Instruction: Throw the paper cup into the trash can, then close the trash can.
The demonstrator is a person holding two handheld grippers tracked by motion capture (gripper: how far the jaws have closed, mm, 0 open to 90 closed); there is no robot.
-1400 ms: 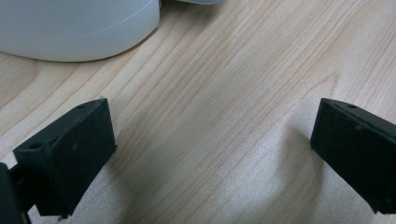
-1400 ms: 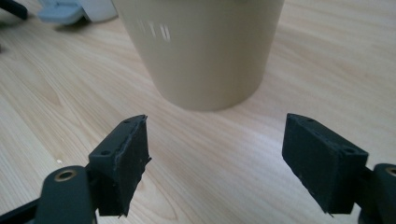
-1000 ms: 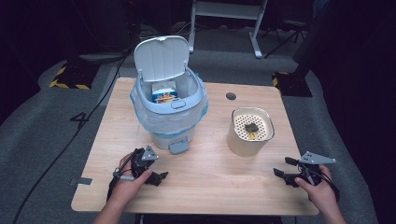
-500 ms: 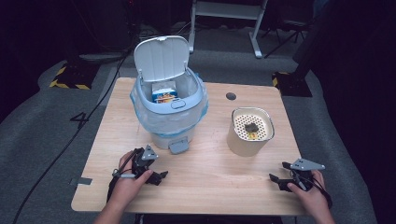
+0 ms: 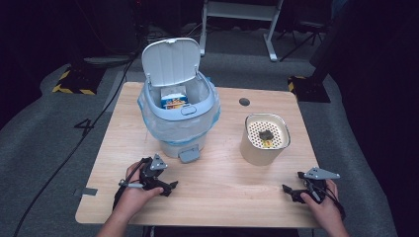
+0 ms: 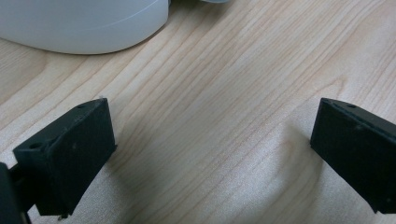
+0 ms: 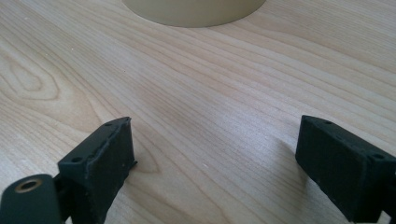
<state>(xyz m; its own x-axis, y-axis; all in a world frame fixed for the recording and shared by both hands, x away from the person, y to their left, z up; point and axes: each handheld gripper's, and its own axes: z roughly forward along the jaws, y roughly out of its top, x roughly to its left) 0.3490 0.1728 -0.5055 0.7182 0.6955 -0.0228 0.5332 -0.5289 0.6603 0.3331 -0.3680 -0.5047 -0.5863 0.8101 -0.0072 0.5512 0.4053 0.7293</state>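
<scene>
- Bin (image 5: pixel 180 113), lid up, and beige canister (image 5: pixel 264 139) stand untouched; nothing is in hand yet.
- Left gripper (image 5: pixel 167 186) and right gripper (image 5: pixel 291 192) rest on the table (image 5: pixel 222 182), jaws wide apart and empty.
- Next, I judge, a reach toward the canister.

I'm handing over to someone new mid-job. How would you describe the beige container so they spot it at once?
Start from the wooden table and find the large pedal bin with its lid up. To the bin's right, apart from it, stands the beige container, ahead of the right gripper. It is shorter than the bin, and its perforated white top has a small dark lump on it.
</scene>
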